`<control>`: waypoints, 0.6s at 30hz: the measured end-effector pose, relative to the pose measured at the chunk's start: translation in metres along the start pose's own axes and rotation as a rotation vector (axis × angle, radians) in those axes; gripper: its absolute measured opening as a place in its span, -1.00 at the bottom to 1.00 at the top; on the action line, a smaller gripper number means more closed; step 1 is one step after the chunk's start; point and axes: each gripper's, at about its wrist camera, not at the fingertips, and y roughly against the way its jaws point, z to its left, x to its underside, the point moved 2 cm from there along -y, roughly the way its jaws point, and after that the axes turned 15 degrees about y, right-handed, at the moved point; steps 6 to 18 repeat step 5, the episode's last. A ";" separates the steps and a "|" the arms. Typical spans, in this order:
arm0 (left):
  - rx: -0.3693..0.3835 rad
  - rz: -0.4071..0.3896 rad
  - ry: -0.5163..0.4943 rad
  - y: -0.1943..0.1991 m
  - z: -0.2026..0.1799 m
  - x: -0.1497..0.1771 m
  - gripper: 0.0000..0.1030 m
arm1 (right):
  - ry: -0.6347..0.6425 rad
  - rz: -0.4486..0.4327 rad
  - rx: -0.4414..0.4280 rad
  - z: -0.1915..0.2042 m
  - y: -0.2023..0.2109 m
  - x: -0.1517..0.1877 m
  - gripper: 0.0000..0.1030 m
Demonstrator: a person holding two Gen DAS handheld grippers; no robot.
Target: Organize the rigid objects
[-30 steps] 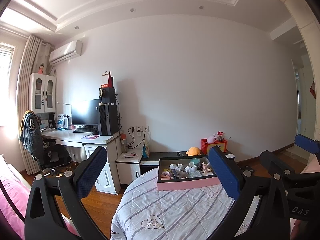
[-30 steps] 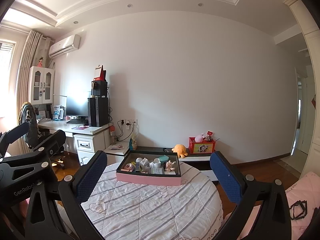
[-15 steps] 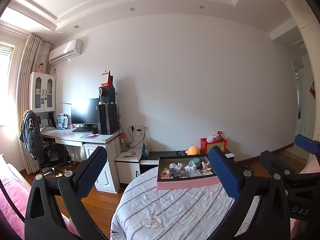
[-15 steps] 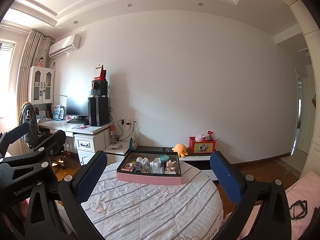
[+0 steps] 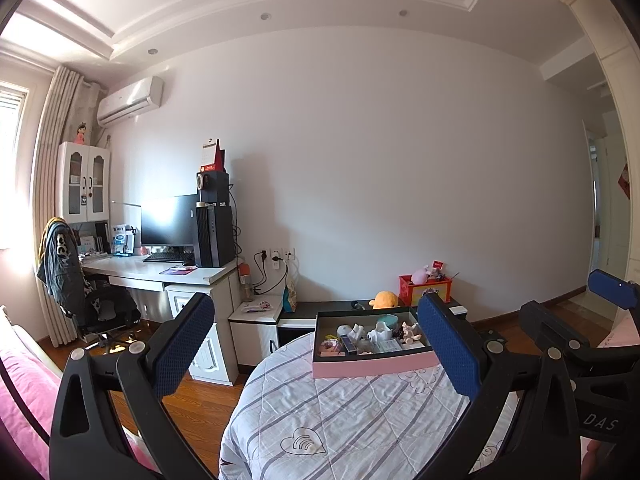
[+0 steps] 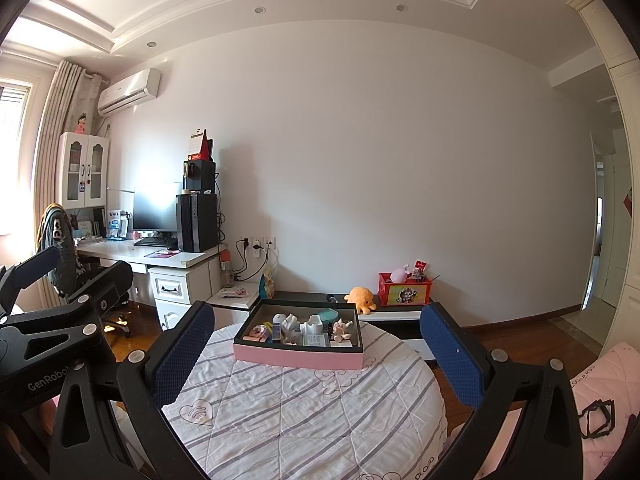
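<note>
The pink-sided box (image 6: 298,356) sits at the far edge of the round tabletop (image 6: 304,412), which is covered in a striped quilted cloth. Its long axis runs left to right across both views. Inside, a jumble of small rigid things lies loose: a white holder (image 6: 314,326), a teal dish (image 6: 329,314) at the back, and a small pale figurine (image 6: 341,328) toward the right end; the rest is too small to name.

The box lies straight ahead of the right gripper (image 6: 316,356), framed between its two blue pads and well apart from them. From the left gripper (image 5: 316,348) it lies ahead and off to the right, its right end hidden behind the right-hand pad. In my judgement the right hand has the squarer line in; neither is clearly nearer. Both grippers are spread wide and hold nothing.

The right wrist view shows the whole near wall of the box and the left gripper's black body at its left edge. The left wrist view shows the right gripper at its right edge, and more of the wooden floor (image 5: 192,404) beside the tabletop.
</note>
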 end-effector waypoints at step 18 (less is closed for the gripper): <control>0.003 0.001 0.002 0.000 0.000 0.000 1.00 | 0.001 -0.001 0.000 0.001 0.000 0.000 1.00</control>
